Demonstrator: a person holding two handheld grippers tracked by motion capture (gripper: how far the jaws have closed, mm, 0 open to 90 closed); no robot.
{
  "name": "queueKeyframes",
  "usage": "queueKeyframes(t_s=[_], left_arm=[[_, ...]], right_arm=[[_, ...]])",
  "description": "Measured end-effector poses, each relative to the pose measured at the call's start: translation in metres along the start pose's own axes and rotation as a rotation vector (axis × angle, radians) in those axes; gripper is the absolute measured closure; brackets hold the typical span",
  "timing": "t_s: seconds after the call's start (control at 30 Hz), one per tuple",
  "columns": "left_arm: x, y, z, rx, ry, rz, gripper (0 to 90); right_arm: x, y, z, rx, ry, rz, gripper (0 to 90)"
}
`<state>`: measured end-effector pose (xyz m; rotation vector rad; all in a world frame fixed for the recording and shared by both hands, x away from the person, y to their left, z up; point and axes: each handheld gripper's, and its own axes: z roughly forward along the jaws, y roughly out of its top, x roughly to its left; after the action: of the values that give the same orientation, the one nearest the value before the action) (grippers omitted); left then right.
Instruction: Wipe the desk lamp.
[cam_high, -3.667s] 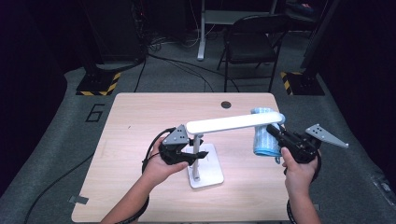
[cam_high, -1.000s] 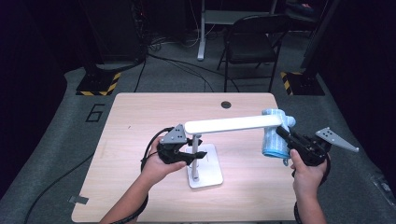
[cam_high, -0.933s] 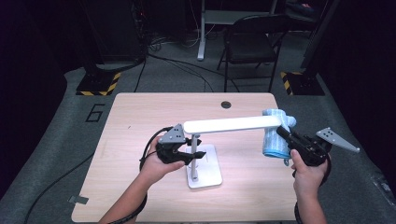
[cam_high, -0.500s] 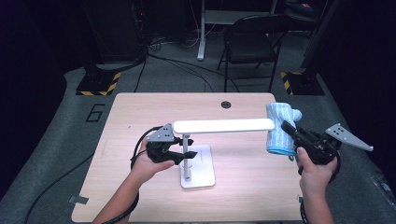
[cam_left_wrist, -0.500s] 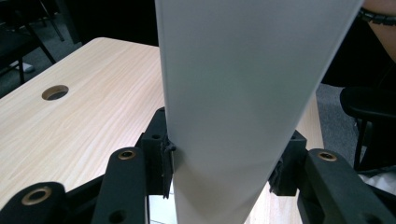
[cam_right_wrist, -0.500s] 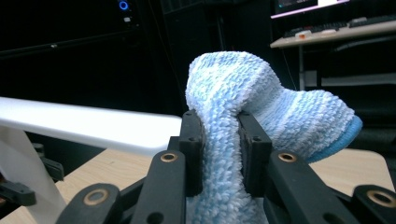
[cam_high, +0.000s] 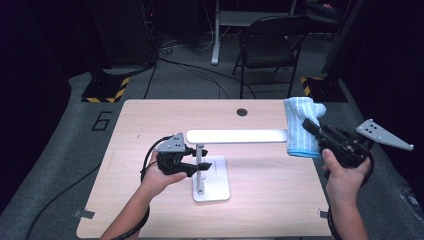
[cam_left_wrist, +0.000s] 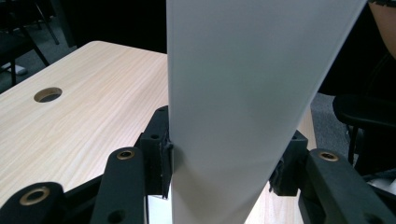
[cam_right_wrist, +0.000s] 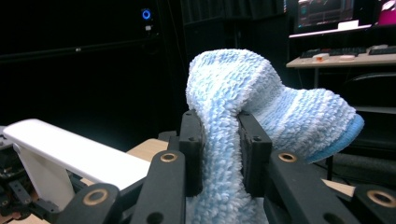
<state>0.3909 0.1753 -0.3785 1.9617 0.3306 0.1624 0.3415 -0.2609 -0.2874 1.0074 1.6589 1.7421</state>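
A white desk lamp stands on the wooden table (cam_high: 150, 120), its square base (cam_high: 212, 182) near the front middle and its long flat head (cam_high: 235, 136) lying level toward the right. My left gripper (cam_high: 200, 165) is shut on the lamp's upright post (cam_left_wrist: 229, 116), jaws pressed to both sides. My right gripper (cam_high: 306, 125) is shut on a light blue towel (cam_high: 300, 125), (cam_right_wrist: 243, 93) held in the air at the right tip of the lamp head. In the right gripper view the lamp head (cam_right_wrist: 70, 149) runs off to the left.
A round cable hole (cam_high: 242, 112) sits near the table's far edge. A black folding chair (cam_high: 270, 50) stands behind the table. A striped floor base (cam_high: 105, 90) is at the far left, and a marked "6" (cam_high: 102, 121) on the floor.
The lamp has slid left and turned a little with my left gripper on its post. My right gripper has carried the towel rightward and farther back, off the lamp head's end.
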Motion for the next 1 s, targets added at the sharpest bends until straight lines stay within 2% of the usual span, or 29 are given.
queueKeyframes(t_s=[0.07,0.13,0.27,0.4,0.5,0.67,1.0], left_arm=[[0.000,0.000,0.000,0.004,-0.006,0.000,51.5],[-0.002,0.000,0.001,0.008,0.010,0.008,51.6],[-0.004,0.000,0.002,0.012,0.028,0.019,52.0],[-0.003,0.000,0.003,0.004,0.025,0.010,51.8],[-0.004,-0.001,0.004,-0.007,0.025,0.002,51.7],[-0.004,-0.002,0.004,-0.016,0.025,-0.004,51.7],[-0.006,-0.001,0.005,-0.009,0.045,-0.007,51.7]], right_arm=[[-0.001,-0.005,0.005,0.013,0.006,0.016,74.5],[-0.003,-0.010,0.009,0.024,0.014,0.032,74.4],[-0.006,-0.021,0.022,0.085,0.028,0.056,73.9],[-0.002,-0.023,0.028,0.086,0.048,0.078,73.9],[0.008,-0.023,0.034,0.099,0.067,0.055,73.9],[0.028,-0.020,0.048,0.106,0.125,0.029,73.9],[0.087,-0.010,0.084,0.131,0.261,-0.067,73.8]])
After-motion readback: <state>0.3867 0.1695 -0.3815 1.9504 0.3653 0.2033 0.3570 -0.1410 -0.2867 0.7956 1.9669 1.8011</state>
